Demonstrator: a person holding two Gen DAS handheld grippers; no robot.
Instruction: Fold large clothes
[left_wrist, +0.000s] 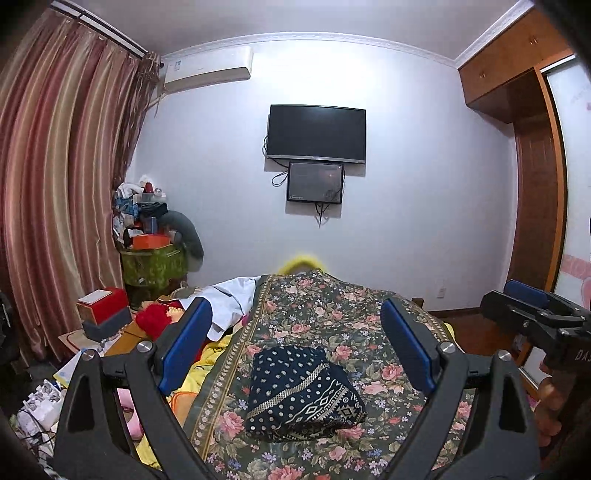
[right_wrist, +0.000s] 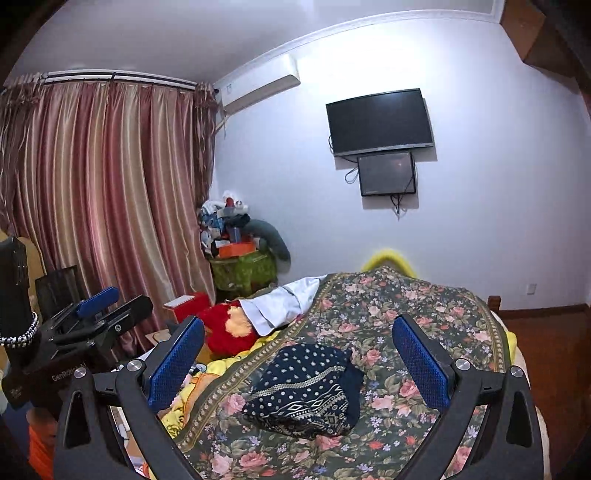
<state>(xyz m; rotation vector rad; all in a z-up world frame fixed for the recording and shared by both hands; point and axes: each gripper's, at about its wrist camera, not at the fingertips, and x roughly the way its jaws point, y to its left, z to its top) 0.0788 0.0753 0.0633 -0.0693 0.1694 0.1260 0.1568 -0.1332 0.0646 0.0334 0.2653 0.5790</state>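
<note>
Navy patterned garment (left_wrist: 304, 393) sits folded into a compact bundle on the floral bedspread (left_wrist: 332, 310), roughly mid-bed. Left gripper (left_wrist: 297, 345) is spread wide, holding nothing, raised above the bundle and apart from it. Right gripper (right_wrist: 299, 360) is likewise wide and empty, just beside the left one. Both point along the bed over the bundle, so this piece looks done. White garment (right_wrist: 279, 301) lies crumpled beyond the bundle, at the bedspread's far-left edge; likely next pick.
</note>
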